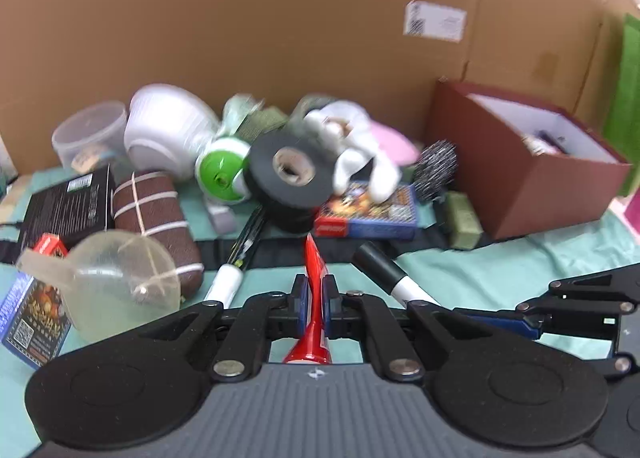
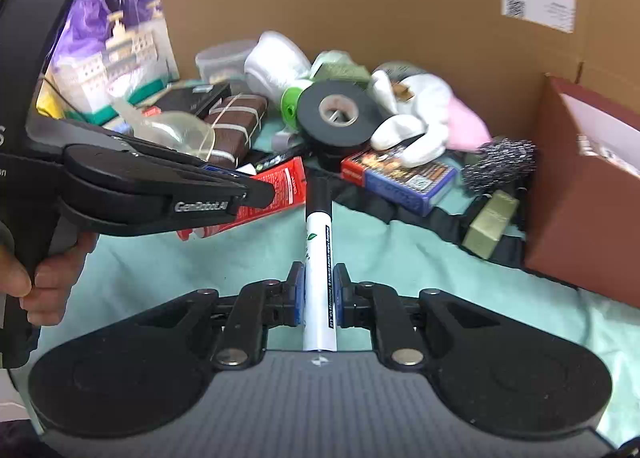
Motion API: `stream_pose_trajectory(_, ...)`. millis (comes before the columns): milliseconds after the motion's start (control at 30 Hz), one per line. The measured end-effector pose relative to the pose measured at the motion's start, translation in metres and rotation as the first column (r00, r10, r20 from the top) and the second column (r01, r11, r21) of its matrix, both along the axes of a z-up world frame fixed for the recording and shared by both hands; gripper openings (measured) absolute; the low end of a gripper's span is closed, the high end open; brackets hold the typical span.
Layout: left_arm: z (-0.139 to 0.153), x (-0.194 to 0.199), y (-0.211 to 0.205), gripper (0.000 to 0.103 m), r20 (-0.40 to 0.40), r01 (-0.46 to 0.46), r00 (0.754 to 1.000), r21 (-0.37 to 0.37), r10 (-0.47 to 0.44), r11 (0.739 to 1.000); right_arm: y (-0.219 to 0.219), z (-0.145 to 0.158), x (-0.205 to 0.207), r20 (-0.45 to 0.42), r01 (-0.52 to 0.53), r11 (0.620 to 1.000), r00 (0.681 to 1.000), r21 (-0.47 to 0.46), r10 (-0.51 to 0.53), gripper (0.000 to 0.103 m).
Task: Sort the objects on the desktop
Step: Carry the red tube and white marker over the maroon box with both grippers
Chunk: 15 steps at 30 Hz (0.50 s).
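Your left hand-held gripper (image 1: 316,300) is closed on the red tube (image 1: 314,298). The pads pinch its flat crimped end, so the tube stands edge-up between them with the cap end toward the camera. The thin end is the only part narrow enough to sit squarely between the pads, which likely explains the grip.

Your right hand-held gripper (image 2: 319,290) is closed on the marker (image 2: 319,258). It holds the white barrel near the rear, in line with the fingers, and the black cap points forward at the pile. Gripping along the axis should keep the round barrel from rolling out.

Both items appear lifted clear of the green cloth on the desk (image 2: 400,254). The two grippers sit close side by side, the left one's tip just beside the marker's cap in the right view.

The red box (image 1: 532,178) stands open at the right with small items already inside, so it is probably the sorting target. Still in the pile against the cardboard wall: tape roll (image 1: 290,174), card box (image 1: 368,210), plush toy (image 1: 352,138), steel scourer (image 1: 434,166), second marker (image 1: 236,262).

Risk: the tube is soft, so a hard squeeze could deform it or let it twist.
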<state>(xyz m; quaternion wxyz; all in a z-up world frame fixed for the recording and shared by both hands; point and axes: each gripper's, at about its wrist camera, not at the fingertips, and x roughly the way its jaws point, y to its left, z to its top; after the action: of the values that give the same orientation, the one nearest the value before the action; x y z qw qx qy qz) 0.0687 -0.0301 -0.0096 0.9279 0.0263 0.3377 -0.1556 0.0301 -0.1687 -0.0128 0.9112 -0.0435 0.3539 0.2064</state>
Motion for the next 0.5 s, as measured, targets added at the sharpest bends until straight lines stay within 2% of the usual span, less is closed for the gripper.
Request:
stream_pose_trajectory(300,0.036,-0.019,-0.013,0.005,0.066,0.068,0.996,-0.082,-0.062,0.994,-0.036,0.03,-0.016,0.089,0.072,0.997,0.993,0.038,-0.075,0.013)
stream_pose_trajectory(500,0.07,-0.023,-0.036,0.005,0.14,0.153,0.981,-0.121,-0.136,0.981,-0.065,0.053,-0.02,0.163,0.148,0.987,0.974,0.06,-0.156,0.013)
